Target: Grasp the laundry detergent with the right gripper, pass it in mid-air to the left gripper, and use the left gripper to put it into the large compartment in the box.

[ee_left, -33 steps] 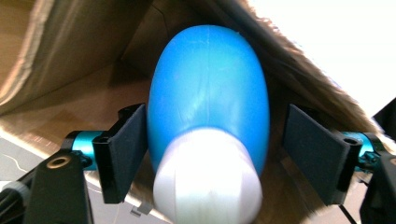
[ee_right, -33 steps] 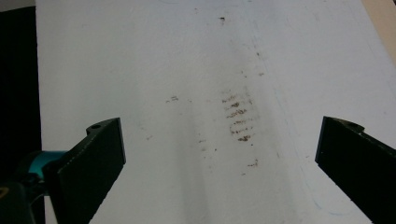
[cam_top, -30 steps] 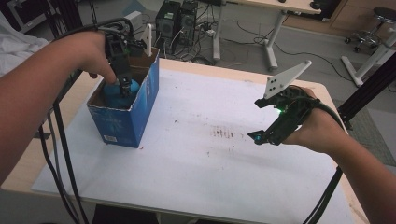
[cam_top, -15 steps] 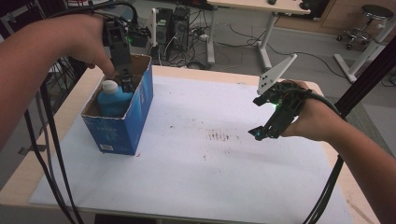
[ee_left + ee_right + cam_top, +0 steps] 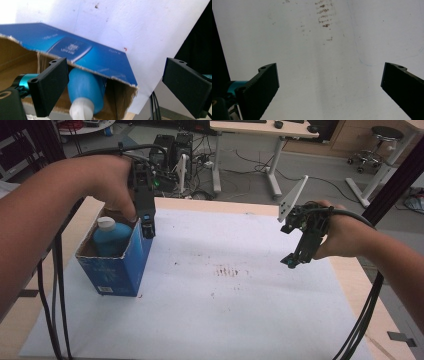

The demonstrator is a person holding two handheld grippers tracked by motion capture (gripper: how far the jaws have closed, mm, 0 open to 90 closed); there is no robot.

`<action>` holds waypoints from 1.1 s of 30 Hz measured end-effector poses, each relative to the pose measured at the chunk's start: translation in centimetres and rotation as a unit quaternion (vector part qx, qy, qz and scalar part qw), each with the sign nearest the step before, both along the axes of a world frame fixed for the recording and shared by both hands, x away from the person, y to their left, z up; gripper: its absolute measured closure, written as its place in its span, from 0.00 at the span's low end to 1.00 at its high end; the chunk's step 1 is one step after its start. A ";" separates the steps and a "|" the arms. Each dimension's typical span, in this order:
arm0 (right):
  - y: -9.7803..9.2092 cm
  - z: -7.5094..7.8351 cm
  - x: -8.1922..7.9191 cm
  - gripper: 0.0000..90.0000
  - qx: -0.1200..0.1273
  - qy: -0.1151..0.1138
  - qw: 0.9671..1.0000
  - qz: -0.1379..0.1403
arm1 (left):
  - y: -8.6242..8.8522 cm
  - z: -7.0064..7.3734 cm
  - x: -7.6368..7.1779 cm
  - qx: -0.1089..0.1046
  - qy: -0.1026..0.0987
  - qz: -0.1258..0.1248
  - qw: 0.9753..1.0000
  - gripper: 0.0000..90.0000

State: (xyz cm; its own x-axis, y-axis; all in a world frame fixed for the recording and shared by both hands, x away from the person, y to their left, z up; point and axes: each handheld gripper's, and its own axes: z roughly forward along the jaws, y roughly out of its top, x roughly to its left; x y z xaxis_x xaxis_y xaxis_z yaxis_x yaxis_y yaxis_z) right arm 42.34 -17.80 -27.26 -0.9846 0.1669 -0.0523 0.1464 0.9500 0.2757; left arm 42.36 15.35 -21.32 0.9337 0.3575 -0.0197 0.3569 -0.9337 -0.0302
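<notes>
Your left gripper [image 5: 148, 231] had lifted clear of the blue bottle [image 5: 111, 238] since a second ago; its jaws stood wide apart over the rim of the blue box [image 5: 120, 270]. That bottle sat upright in the box near the worktop's [image 5: 240, 205] left edge. Your right gripper [image 5: 291, 261] hovered wide open, holding nothing, near the right edge.

Left gripper [image 5: 148, 231] raised, jaws wide apart; right gripper [image 5: 292, 261] tilted downward, jaws likewise spread.
</notes>
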 end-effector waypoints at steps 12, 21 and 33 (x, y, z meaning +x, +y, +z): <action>-1.3 -0.4 1.2 0.01 -0.034 0.006 0.999 0.028 | -1.8 -2.0 1.4 -0.005 0.027 -0.047 0.999 0.02; -1.7 0.6 2.8 0.01 -0.066 0.000 0.997 0.034 | -3.2 -2.7 1.9 -0.015 0.023 -0.072 0.997 0.02; -1.5 0.6 2.7 0.01 -0.080 -0.001 0.996 0.040 | -3.3 -3.1 2.0 -0.016 0.023 -0.073 0.997 0.02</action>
